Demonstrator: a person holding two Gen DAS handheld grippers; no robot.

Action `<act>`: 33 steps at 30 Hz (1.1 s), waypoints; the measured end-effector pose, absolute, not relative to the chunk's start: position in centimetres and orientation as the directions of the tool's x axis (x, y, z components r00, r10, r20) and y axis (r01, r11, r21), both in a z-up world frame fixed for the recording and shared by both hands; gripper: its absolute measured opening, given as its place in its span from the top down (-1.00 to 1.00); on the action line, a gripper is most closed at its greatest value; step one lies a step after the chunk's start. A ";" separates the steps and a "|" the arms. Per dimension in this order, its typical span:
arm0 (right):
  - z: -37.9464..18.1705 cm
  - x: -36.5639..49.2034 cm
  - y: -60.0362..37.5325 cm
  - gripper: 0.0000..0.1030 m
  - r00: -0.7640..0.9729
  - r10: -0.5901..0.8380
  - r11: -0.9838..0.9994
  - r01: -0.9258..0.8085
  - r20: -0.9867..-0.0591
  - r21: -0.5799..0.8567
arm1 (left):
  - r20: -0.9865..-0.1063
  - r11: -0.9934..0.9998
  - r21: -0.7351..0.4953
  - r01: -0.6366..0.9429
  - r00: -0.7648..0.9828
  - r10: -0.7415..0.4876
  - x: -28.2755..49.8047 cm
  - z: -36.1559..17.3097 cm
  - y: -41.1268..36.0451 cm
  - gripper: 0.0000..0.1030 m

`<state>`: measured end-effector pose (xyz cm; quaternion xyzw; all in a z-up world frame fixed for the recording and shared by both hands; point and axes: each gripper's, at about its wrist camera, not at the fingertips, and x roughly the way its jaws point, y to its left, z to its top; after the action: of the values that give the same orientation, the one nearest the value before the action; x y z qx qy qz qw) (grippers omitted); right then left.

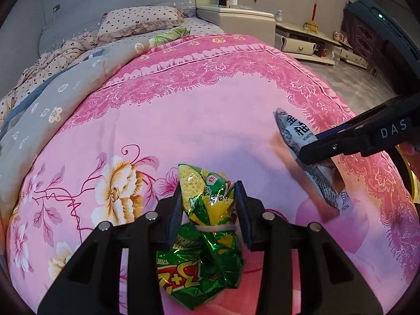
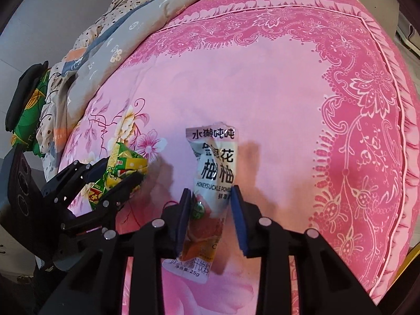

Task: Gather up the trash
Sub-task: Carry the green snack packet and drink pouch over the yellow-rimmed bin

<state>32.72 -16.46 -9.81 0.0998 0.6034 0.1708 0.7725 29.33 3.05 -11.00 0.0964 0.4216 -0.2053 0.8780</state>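
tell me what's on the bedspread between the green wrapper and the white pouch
Nothing: the left wrist view shows only bare pink bedspread between the green wrapper in the left gripper and the white pouch in the right gripper.

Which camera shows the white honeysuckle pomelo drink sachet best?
The right wrist view: the sachet faces the lens between the right gripper pads, print readable. The left wrist view shows the sachet only edge-on at the right, partly hidden by that gripper's finger, above the pink bedspread.
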 end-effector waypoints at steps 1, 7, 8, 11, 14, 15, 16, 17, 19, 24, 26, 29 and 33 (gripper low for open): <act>-9.4 32.0 -16.9 0.43 0.218 0.391 0.919 -0.140 -0.894 0.368 | -0.776 0.905 0.005 0.426 0.573 -0.266 28.8 -10.6 3.1 0.31; -7.7 28.2 -18.7 0.43 0.251 0.403 0.915 -0.146 -0.880 0.377 | -0.737 0.927 0.019 0.374 0.632 -0.239 24.9 -7.5 2.8 0.31; -7.4 27.4 -19.1 0.43 0.257 0.405 0.914 -0.144 -0.878 0.379 | -0.731 0.930 0.009 0.367 0.638 -0.244 24.4 -7.0 2.7 0.31; -6.9 25.3 -20.5 0.43 0.274 0.408 0.913 -0.138 -0.871 0.385 | -0.712 0.951 -0.009 0.309 0.666 -0.223 22.4 -5.5 2.5 0.31; -6.5 23.2 -21.9 0.44 0.297 0.402 0.916 -0.136 -0.866 0.378 | -0.693 0.955 -0.037 0.293 0.681 -0.235 20.1 -4.4 1.9 0.31; -6.5 22.5 -22.4 0.43 0.301 0.405 0.914 -0.135 -0.863 0.382 | -0.688 0.956 -0.035 0.291 0.687 -0.234 19.1 -3.9 1.4 0.31; -6.4 21.9 -22.9 0.43 0.304 0.408 0.913 -0.133 -0.861 0.386 | -0.684 0.955 -0.035 0.295 0.690 -0.238 18.3 -3.5 1.1 0.31; -6.3 21.2 -23.5 0.43 0.308 0.410 0.912 -0.130 -0.858 0.389 | -0.678 0.954 -0.034 0.298 0.694 -0.241 17.5 -3.2 0.7 0.31; -6.2 19.9 -24.4 0.44 0.318 0.414 0.910 -0.125 -0.853 0.395 | -0.669 0.956 -0.026 0.292 0.706 -0.234 15.8 -2.4 -0.1 0.31; -5.5 17.0 -26.9 0.43 0.344 0.427 0.903 -0.110 -0.836 0.415 | -0.661 0.961 -0.066 0.267 0.710 -0.243 12.2 -0.7 -2.0 0.31; -5.1 15.8 -27.9 0.44 0.361 0.424 0.904 -0.108 -0.830 0.415 | -0.651 0.957 -0.076 0.278 0.713 -0.259 11.1 -0.3 -2.9 0.31; -4.4 14.4 -29.2 0.43 0.383 0.424 0.902 -0.105 -0.820 0.418 | -0.632 0.948 -0.091 0.304 0.718 -0.291 9.2 0.6 -4.6 0.31; -3.4 12.6 -30.8 0.43 0.411 0.423 0.902 -0.106 -0.807 0.418 | -0.604 0.925 -0.120 0.361 0.713 -0.356 6.8 2.0 -7.1 0.31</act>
<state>12.59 -30.76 -3.44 0.1527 0.5184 0.1601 0.8260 6.84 -7.05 2.04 0.0037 0.3257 -0.1939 0.9254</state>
